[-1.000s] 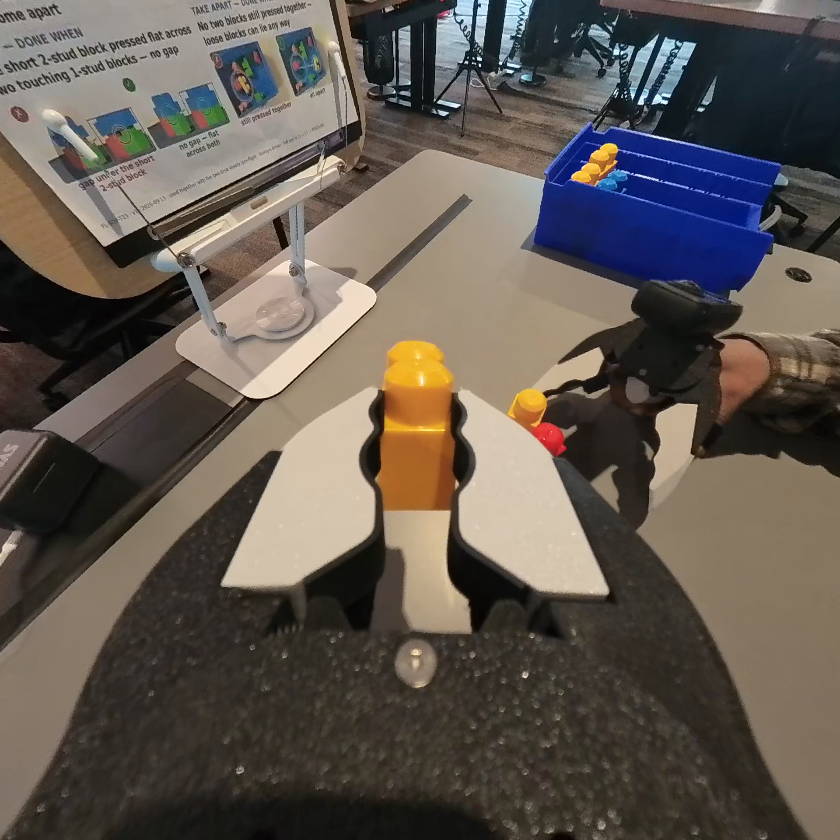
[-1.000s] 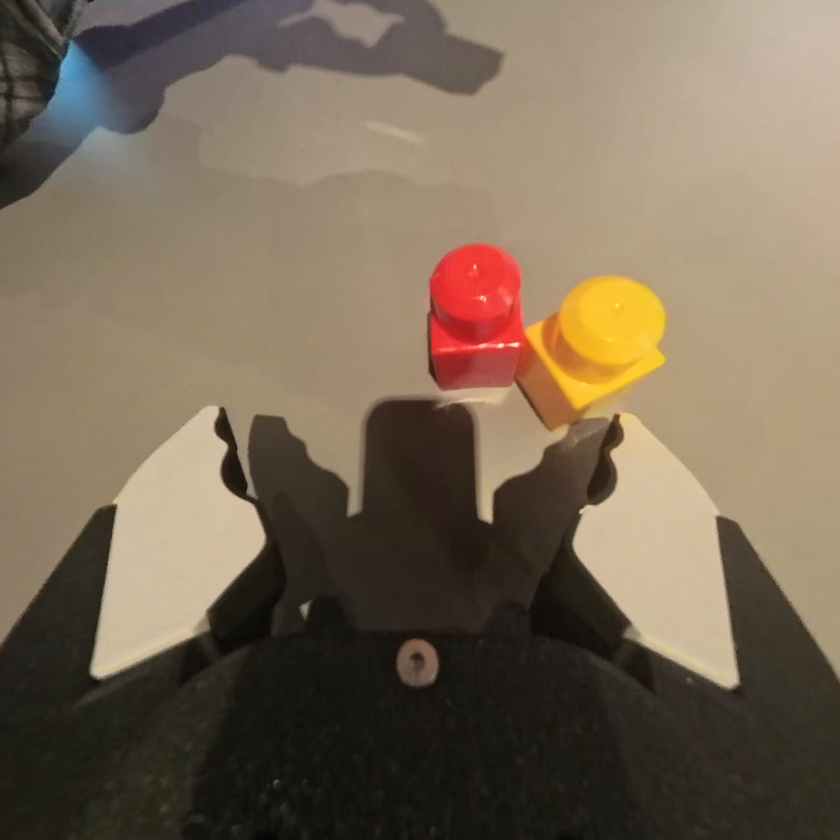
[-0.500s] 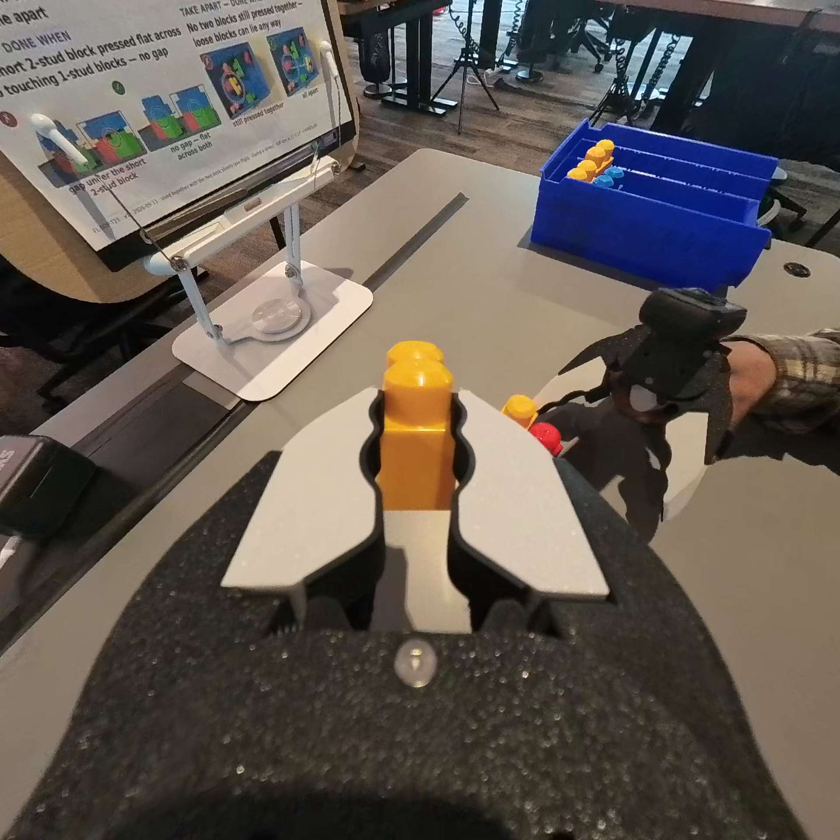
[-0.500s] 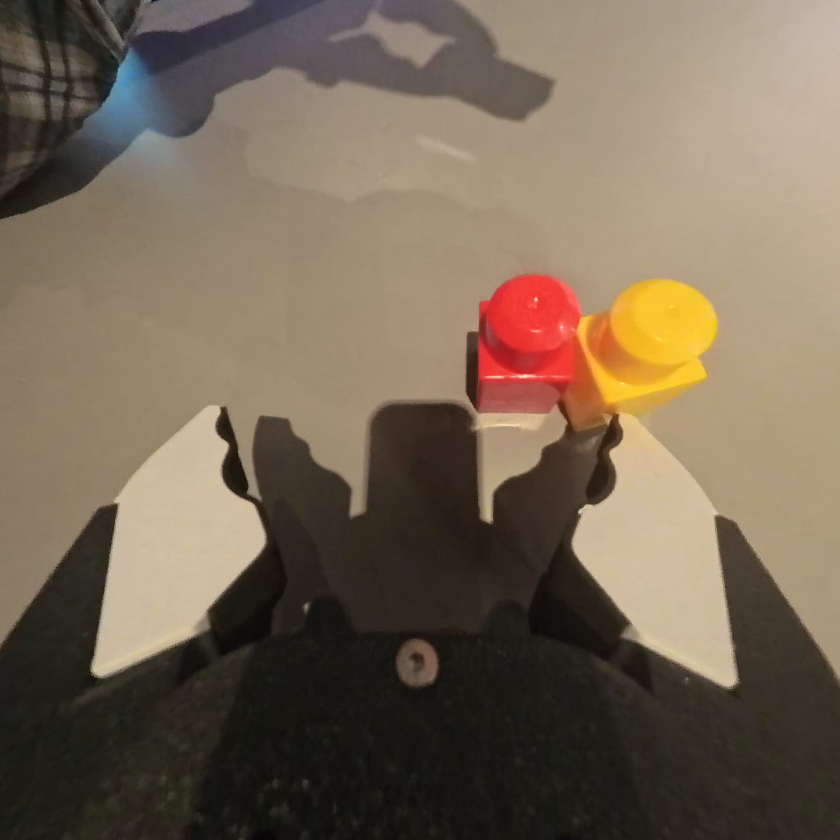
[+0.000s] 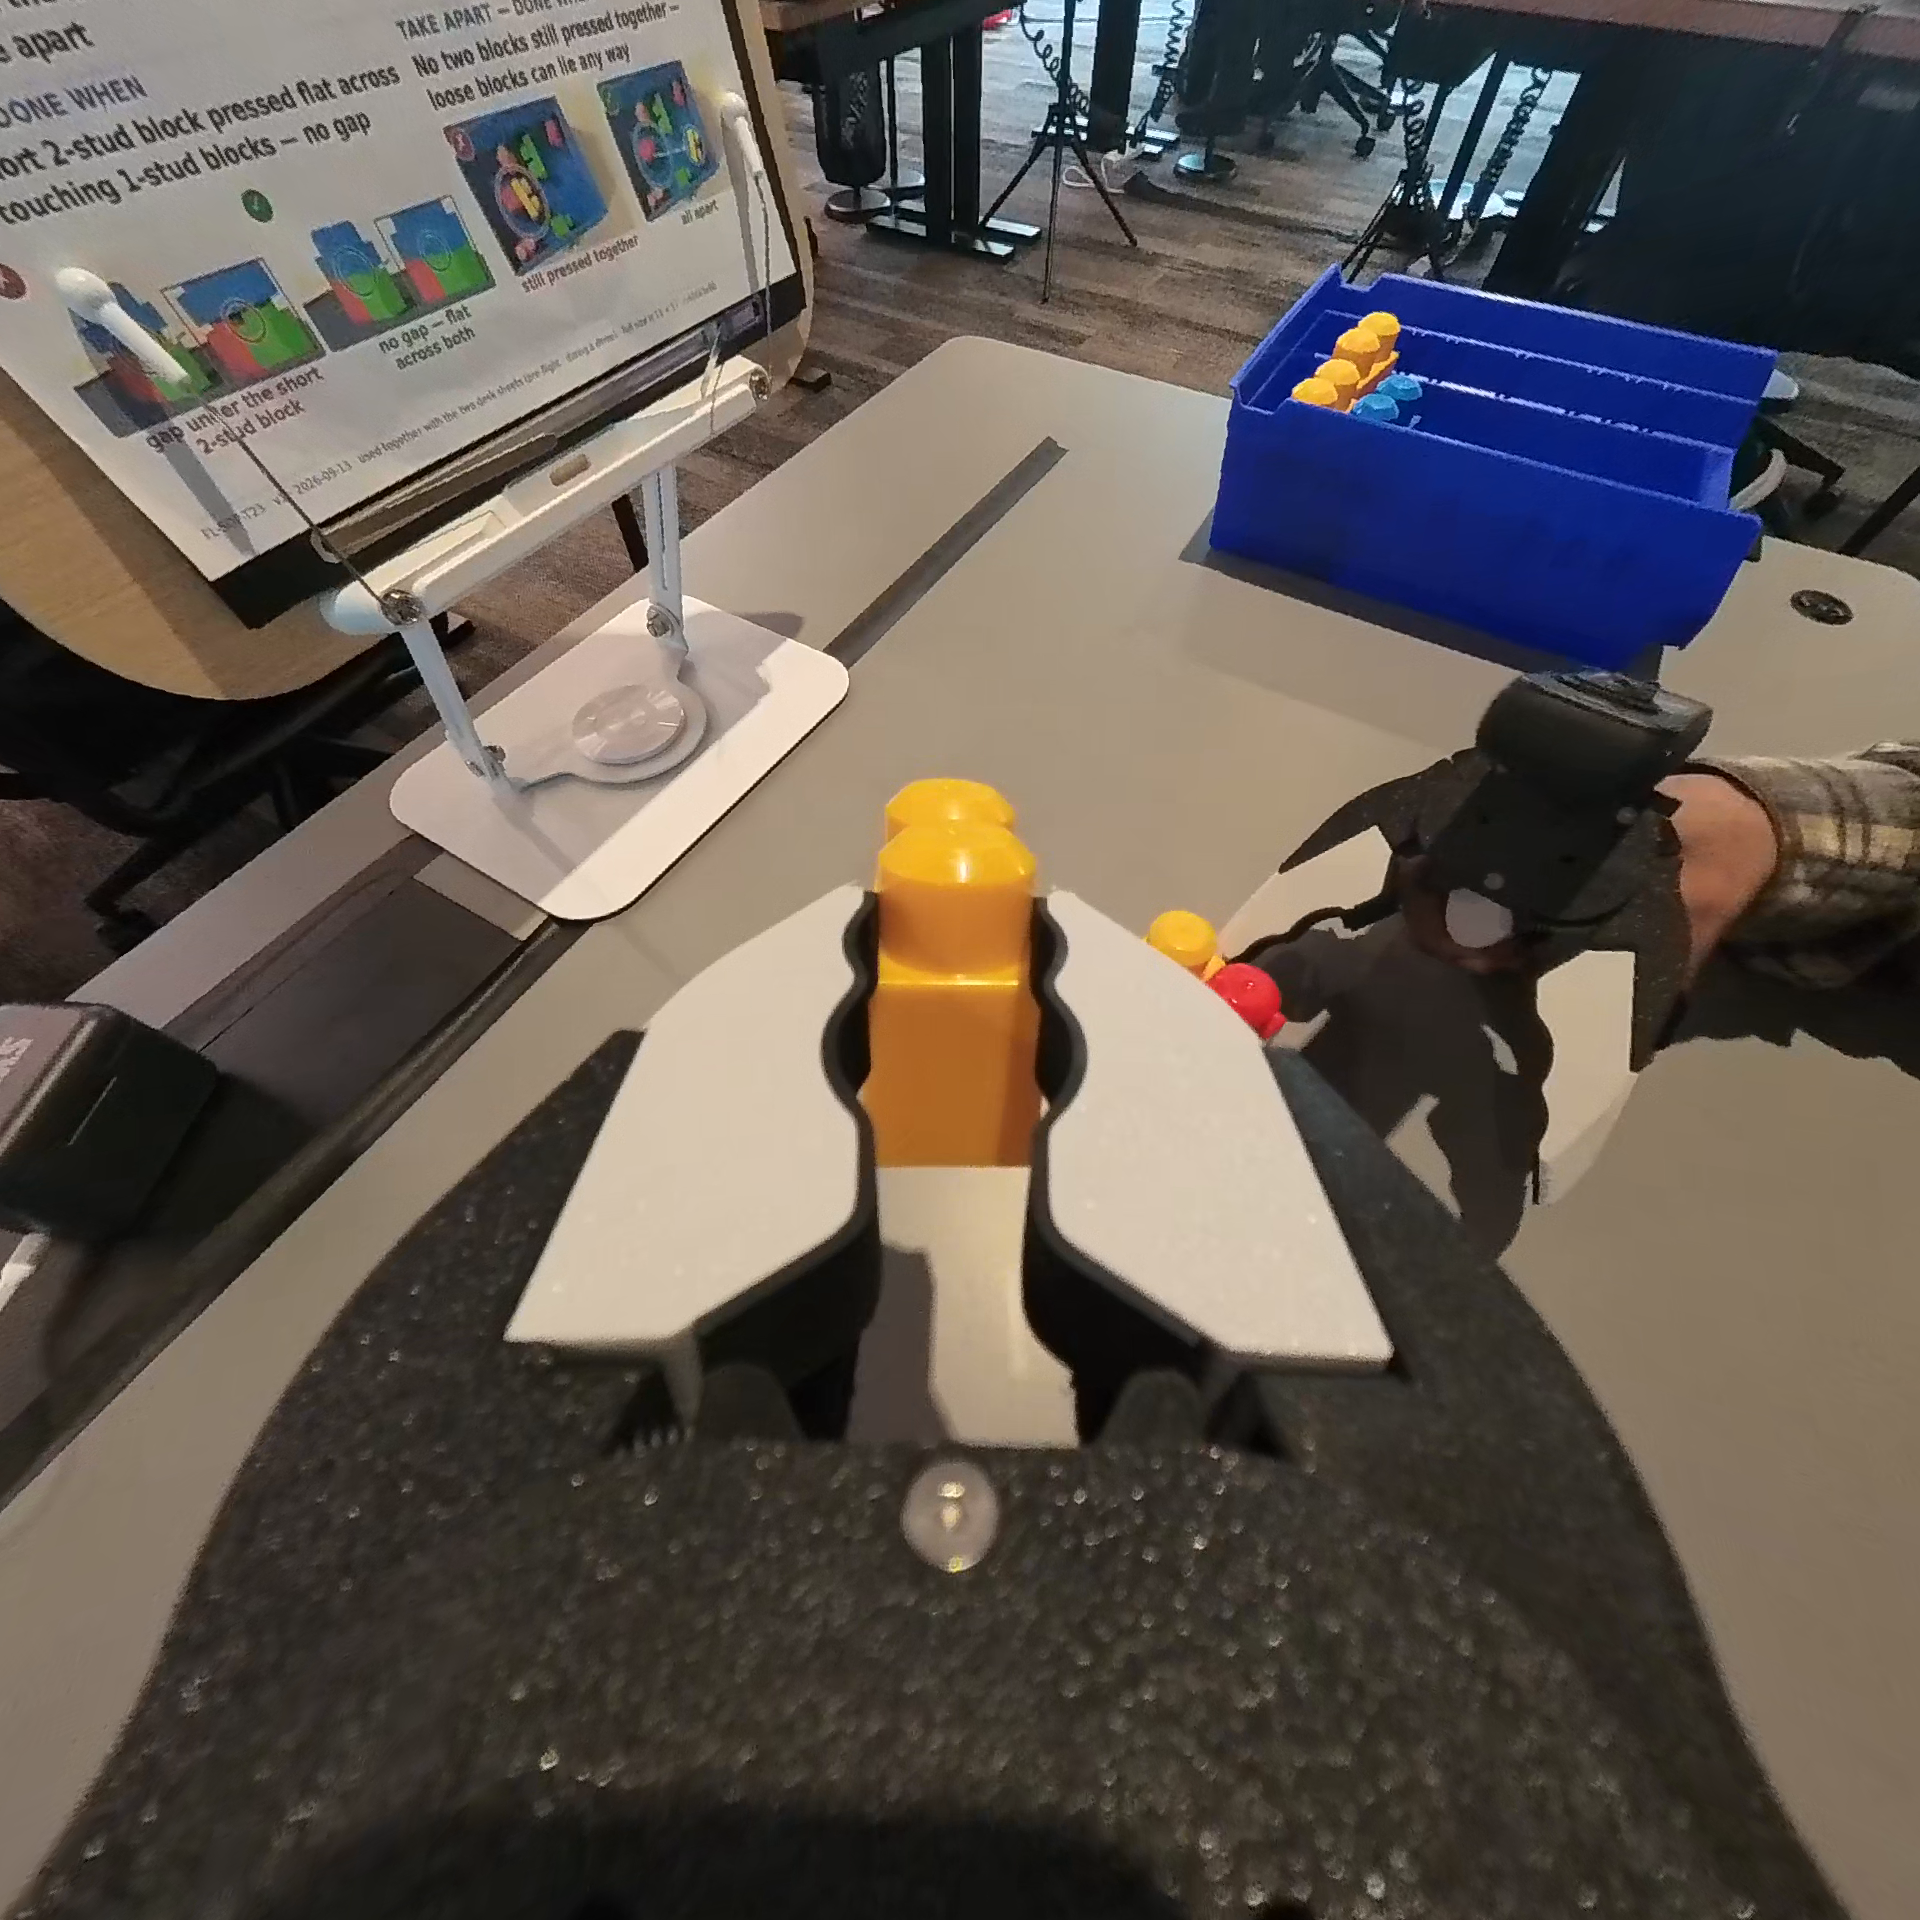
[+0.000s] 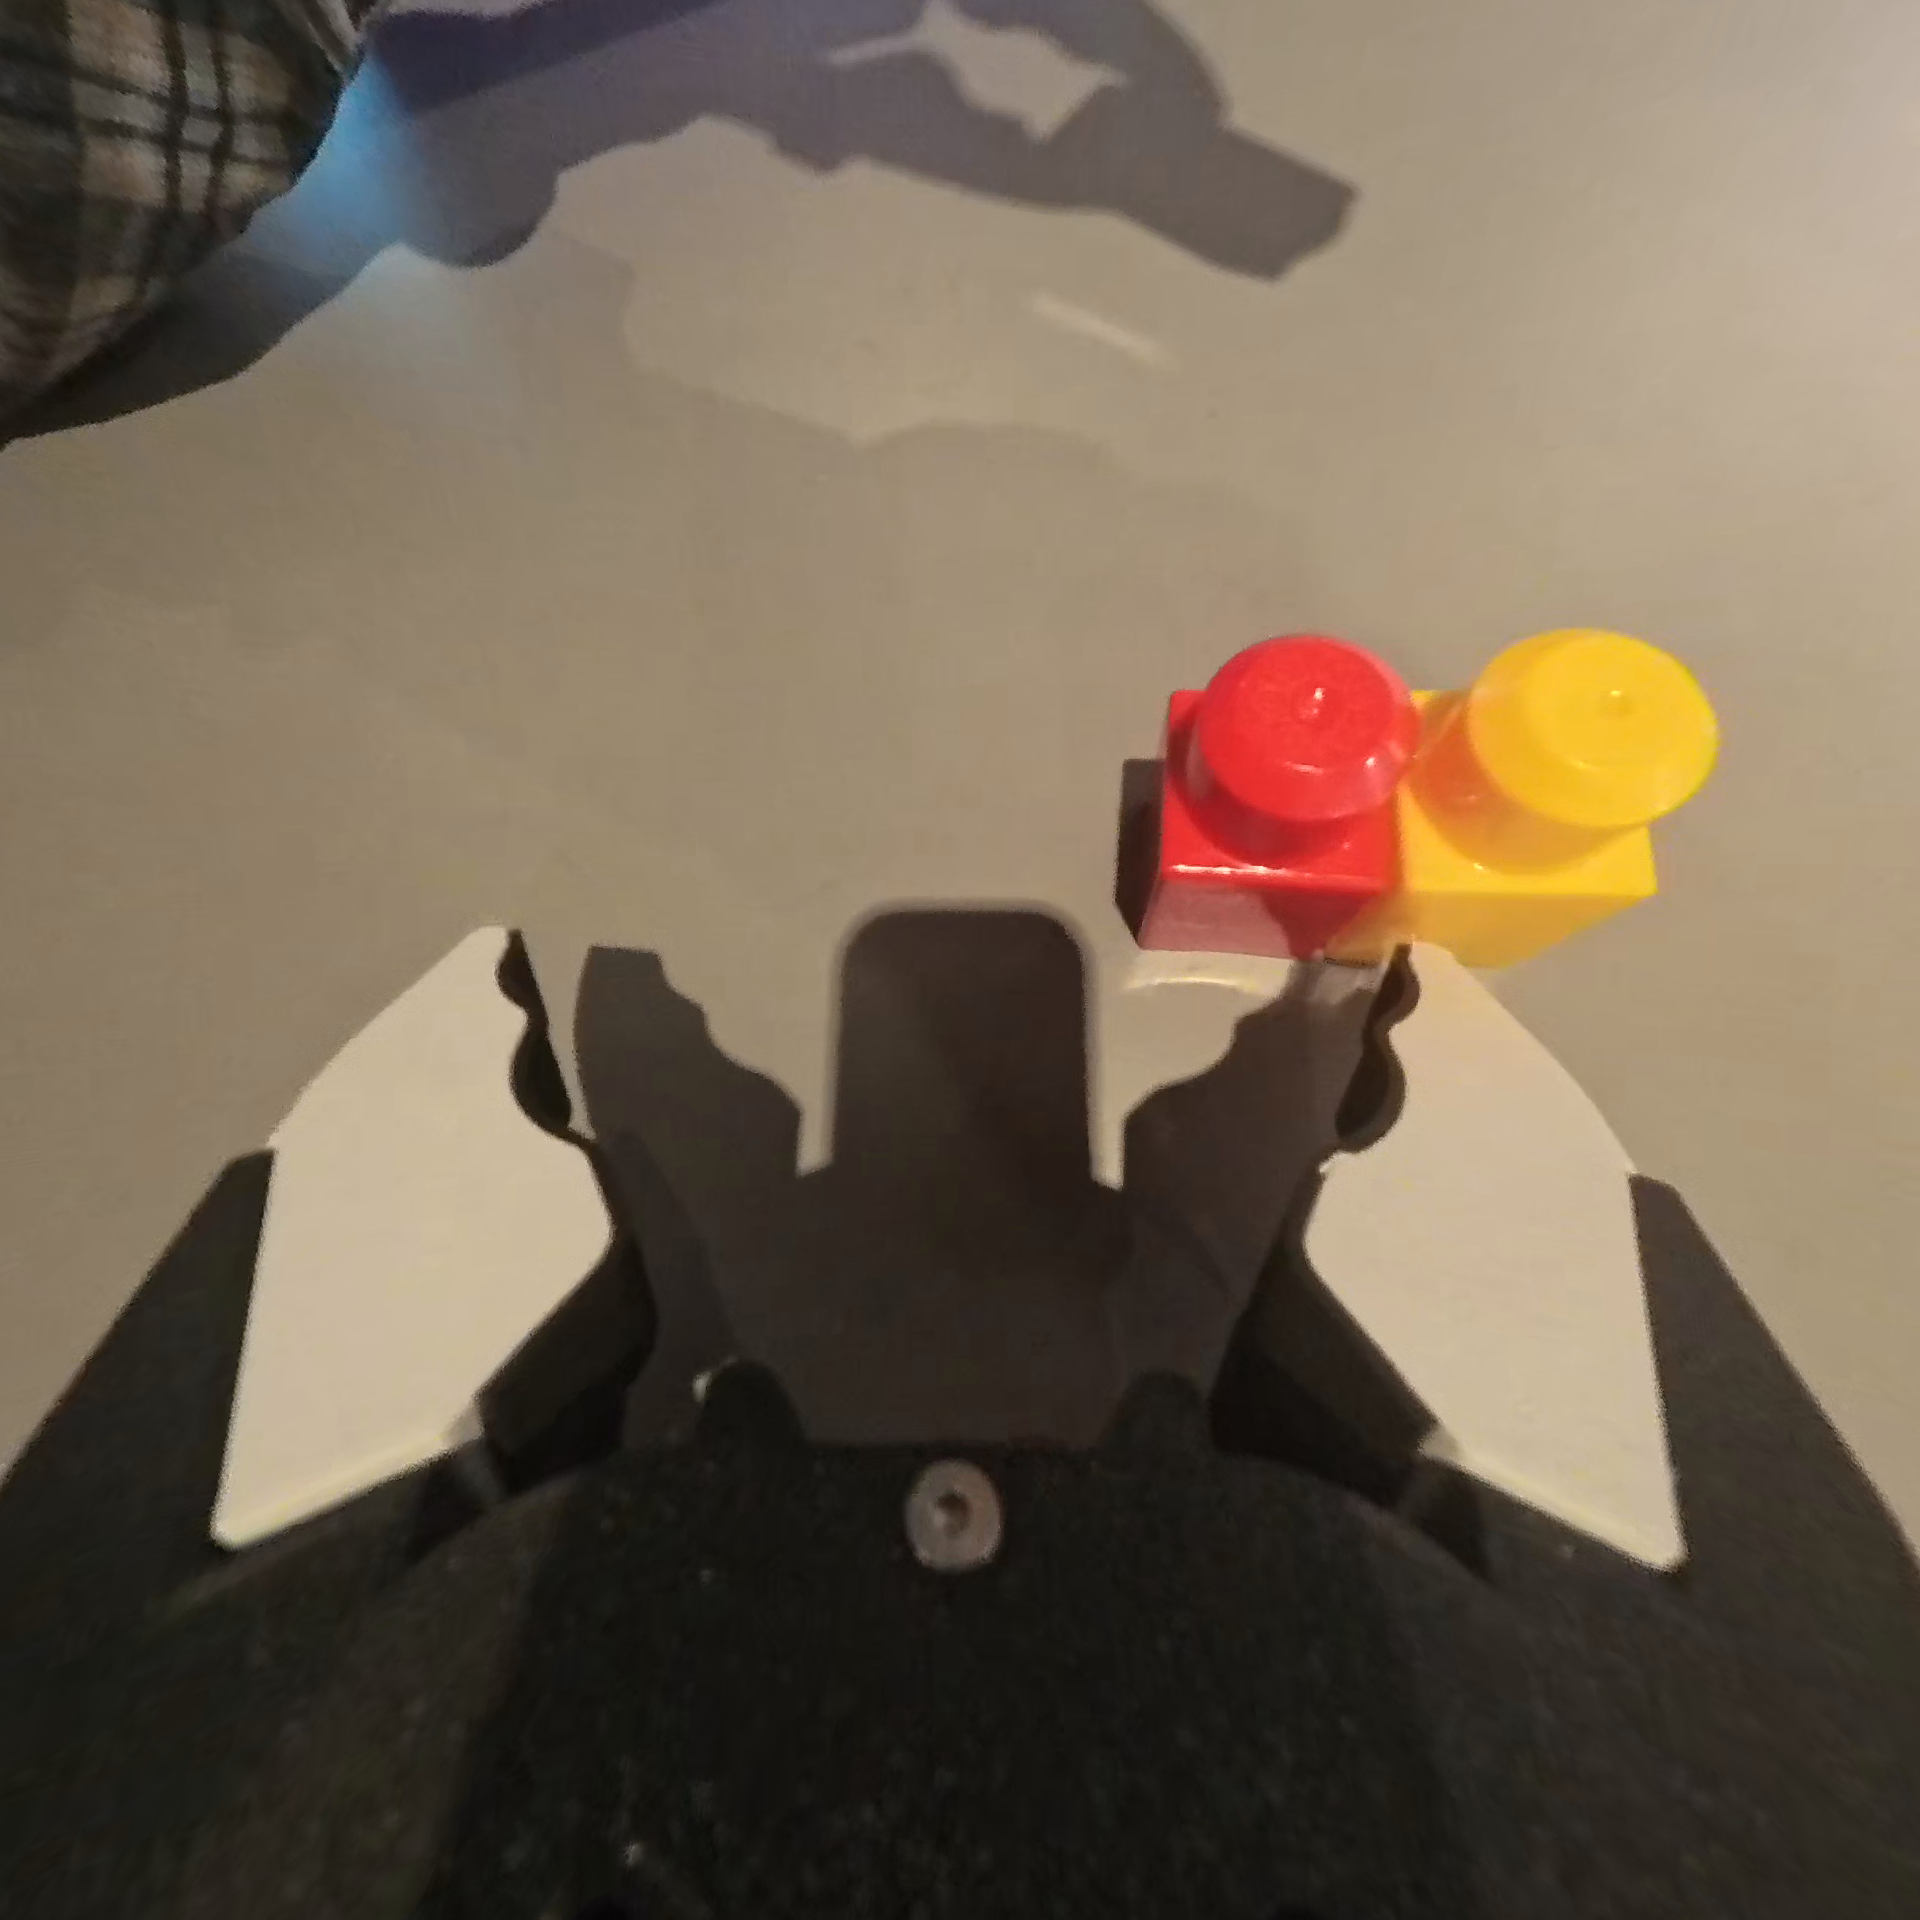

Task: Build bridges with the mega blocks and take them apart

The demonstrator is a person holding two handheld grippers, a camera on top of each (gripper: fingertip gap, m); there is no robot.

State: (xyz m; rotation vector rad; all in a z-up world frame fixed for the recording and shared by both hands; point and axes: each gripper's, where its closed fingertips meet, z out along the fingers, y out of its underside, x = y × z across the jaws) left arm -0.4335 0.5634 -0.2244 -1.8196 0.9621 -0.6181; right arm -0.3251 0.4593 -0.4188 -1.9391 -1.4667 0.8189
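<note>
Mega blocks are split between the two grippers' views. An orange two-stud plastic block (image 5: 954, 1029) sits clamped between the fingers (image 5: 748, 1132) of the left gripper (image 5: 951, 935), which press against both of its sides; its two rounded studs point up and it is held above the grey counter (image 5: 1039, 644). Just to the right of those fingers, two small one-stud blocks stand on the counter: a red one-stud plastic block (image 6: 1273, 810) and a yellow one-stud plastic block (image 6: 1538, 800), side by side and touching, studs up (the red one on the left in the right wrist view).

The right gripper (image 6: 956, 961) has its fingers (image 6: 416, 1174) spread wide with nothing between them. The tip of its right finger is just in front of the seam where the red and yellow blocks meet; whether it touches them I cannot tell. In the left wrist view this gripper hovers low over the counter, held by a hand (image 5: 1714, 862) in a plaid sleeve (image 5: 1839, 831).

Toward the far edge of the counter stands a blue plastic divided bin (image 5: 1475, 520) with a few orange and blue blocks in its far-left corner. A printed instruction sheet on a white stand (image 5: 623, 717) is at the left.
</note>
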